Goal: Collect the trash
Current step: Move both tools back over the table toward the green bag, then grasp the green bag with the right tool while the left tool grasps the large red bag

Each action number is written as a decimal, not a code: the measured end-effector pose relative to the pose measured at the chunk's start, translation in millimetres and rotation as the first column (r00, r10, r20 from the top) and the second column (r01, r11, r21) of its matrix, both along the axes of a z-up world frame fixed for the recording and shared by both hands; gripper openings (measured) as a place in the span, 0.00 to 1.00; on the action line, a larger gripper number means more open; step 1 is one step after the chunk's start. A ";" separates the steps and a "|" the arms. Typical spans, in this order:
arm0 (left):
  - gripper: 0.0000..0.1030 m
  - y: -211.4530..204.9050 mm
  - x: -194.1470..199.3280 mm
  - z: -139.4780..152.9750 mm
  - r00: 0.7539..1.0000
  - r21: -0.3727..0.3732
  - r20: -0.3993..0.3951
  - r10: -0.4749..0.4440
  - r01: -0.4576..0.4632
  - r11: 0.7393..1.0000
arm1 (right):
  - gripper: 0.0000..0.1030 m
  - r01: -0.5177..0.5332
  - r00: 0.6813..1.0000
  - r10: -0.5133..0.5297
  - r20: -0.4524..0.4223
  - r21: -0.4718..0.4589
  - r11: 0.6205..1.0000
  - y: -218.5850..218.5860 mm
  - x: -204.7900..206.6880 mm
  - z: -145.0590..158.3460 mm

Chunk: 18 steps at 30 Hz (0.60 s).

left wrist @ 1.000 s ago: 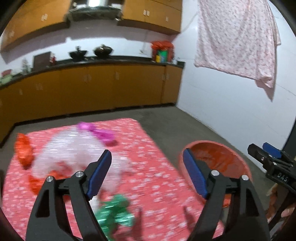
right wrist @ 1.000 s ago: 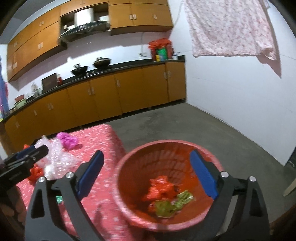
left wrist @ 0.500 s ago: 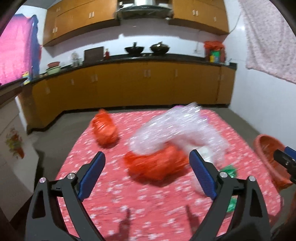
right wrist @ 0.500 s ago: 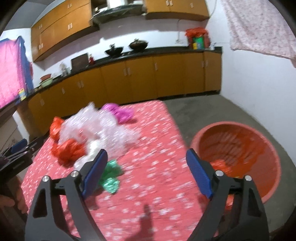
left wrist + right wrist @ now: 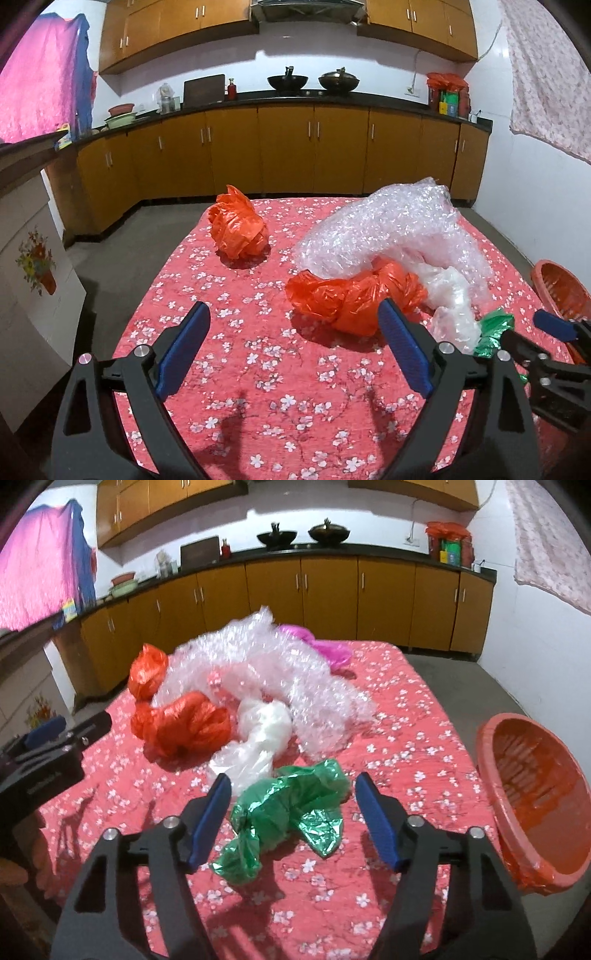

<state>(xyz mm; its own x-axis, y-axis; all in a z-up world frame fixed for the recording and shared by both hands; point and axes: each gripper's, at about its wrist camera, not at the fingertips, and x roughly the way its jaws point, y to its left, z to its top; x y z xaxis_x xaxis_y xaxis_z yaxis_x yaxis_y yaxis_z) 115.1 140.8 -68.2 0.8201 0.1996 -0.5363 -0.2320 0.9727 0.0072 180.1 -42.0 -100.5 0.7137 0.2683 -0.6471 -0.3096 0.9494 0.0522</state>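
Observation:
Trash lies on a table with a red flowered cloth [image 5: 258, 369]. My left gripper [image 5: 291, 347] is open and empty above the cloth, just short of a crumpled orange bag [image 5: 351, 295]. A second orange bag [image 5: 238, 230] lies farther back. Bubble wrap [image 5: 391, 229] and a white bag [image 5: 450, 306] lie to the right. My right gripper [image 5: 293, 816] is open, its fingers on either side of a green bag [image 5: 288, 812], apart from it. A pink bag [image 5: 325, 646] lies at the far edge. The red basket [image 5: 532, 794] stands off the table's right side.
Brown kitchen cabinets [image 5: 288, 147] line the back wall behind the table. A white box with a flower picture [image 5: 33, 266] stands to the left of the table. A pink cloth [image 5: 546, 74] hangs on the right wall.
Both grippers have swung left from the red basket toward the table. The left one now faces the orange bags. The right one has come down around the green bag.

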 end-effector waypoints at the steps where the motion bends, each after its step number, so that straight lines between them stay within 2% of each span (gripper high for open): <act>1: 0.89 -0.6 1.3 -0.9 1.000 -0.002 -0.003 -0.004 0.004 1.000 | 0.58 0.000 1.000 0.000 -0.009 -0.007 1.000 1.0 1.9 -2.2; 2: 0.89 -2.1 2.1 -1.8 1.000 -0.003 -0.006 -0.006 0.006 1.000 | 0.56 0.002 1.000 -0.003 -0.021 -0.019 1.000 1.7 4.4 -5.5; 4: 0.89 -4.0 4.2 -3.0 1.000 -0.004 -0.012 -0.011 0.011 1.000 | 0.46 0.005 0.999 -0.006 -0.038 -0.042 0.999 1.4 8.7 -10.1; 7: 0.89 -8.9 7.3 -3.7 1.000 -0.002 -0.015 -0.023 0.023 1.000 | 0.41 0.025 0.999 -0.027 -0.022 -0.088 0.996 -2.2 13.5 -9.4; 10: 0.89 -14.2 11.7 -4.4 0.999 0.002 -0.019 -0.040 0.040 0.999 | 0.41 0.058 0.998 -0.060 -0.025 -0.093 0.994 -13.0 22.5 -7.3; 12: 0.89 -17.4 14.7 -5.9 0.999 0.003 -0.025 -0.047 0.047 0.999 | 0.42 0.065 0.996 -0.067 -0.062 -0.044 0.997 -21.5 27.6 -7.2; 15: 0.90 -21.5 21.3 -9.1 0.998 0.007 -0.038 -0.058 0.059 0.998 | 0.54 0.062 0.995 -0.064 -0.079 -0.023 0.998 -22.0 27.4 -9.7; 18: 0.90 -25.1 29.9 -10.8 0.997 0.011 -0.052 -0.065 0.065 0.998 | 0.55 0.049 0.995 -0.051 -0.084 -0.028 0.998 -16.3 26.5 -13.8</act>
